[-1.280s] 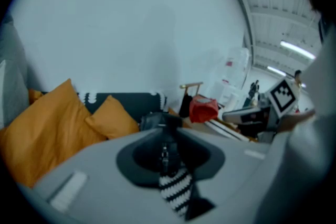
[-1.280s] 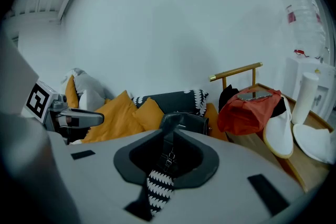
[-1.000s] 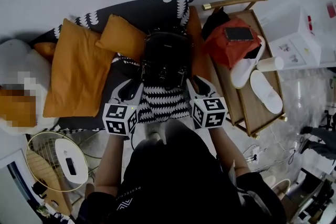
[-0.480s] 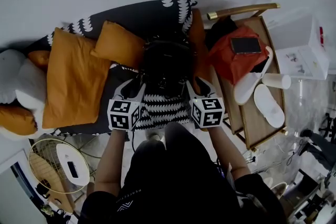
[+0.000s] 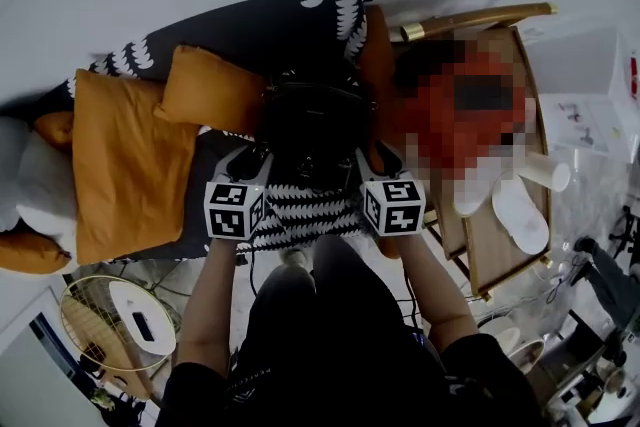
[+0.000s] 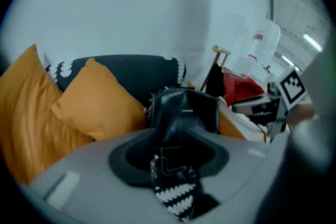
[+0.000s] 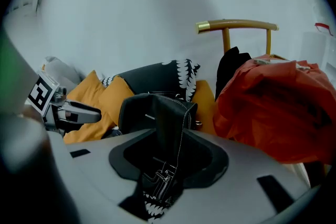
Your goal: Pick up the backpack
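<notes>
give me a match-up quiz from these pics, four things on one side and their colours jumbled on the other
Things:
1. backpack
2. small cushion
3. crumpled bag
4. slipper

Colours:
a. white
b. red
c. black
d. orange

Pairs: 1-c, 2-d, 3-b, 4-a
</notes>
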`<state>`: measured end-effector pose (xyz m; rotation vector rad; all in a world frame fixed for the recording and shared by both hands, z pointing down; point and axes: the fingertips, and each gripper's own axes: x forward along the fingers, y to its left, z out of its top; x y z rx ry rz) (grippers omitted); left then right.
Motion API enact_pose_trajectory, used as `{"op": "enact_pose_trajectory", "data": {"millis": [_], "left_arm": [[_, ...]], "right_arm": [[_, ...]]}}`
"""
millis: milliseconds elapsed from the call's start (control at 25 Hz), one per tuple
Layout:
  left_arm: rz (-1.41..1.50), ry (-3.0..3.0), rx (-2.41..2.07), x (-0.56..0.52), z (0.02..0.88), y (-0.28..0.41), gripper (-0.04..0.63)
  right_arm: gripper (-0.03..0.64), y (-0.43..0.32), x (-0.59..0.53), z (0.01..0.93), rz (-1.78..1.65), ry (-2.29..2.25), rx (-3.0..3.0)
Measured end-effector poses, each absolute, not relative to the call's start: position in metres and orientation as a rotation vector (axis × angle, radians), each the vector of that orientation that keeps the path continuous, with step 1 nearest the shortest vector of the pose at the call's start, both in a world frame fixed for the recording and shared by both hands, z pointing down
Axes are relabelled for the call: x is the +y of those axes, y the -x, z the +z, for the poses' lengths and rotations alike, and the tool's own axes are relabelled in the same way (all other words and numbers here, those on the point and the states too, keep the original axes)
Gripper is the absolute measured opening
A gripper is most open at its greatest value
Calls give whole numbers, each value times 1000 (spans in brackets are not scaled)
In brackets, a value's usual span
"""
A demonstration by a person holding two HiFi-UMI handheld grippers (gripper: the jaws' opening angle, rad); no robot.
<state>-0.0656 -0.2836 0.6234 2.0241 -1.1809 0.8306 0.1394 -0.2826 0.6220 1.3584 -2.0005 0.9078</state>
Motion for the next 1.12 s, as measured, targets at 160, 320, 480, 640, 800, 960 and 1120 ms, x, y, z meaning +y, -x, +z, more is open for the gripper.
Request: {"op": "enact_pose_trajectory", "data": {"millis": [160, 320, 480, 640, 800, 960, 1120], "left_arm": [[851, -1995, -1185, -293, 641, 67, 163], [860, -1979, -1216, -304, 655, 69, 170], [868, -1973, -1229, -312, 665, 69, 181], [862, -1969, -1225, -322, 675, 65, 190], [875, -1966, -1212, -329, 686, 60, 193], [886, -1968, -1203, -335, 695, 56, 192], [901, -1964, -1219, -338, 699, 55, 189]], "right_arm": [[140, -138, -293, 639, 909, -1333, -1994], [147, -138, -302, 654, 913, -1313, -1993], [160, -135, -310, 663, 910, -1301, -2006], [170, -135, -317, 673, 902, -1291, -2008], [170, -135, -320, 682, 896, -1272, -2006], [158, -135, -324, 684, 857, -1275, -2002], [148, -135, -324, 685, 852, -1276, -2009]]}}
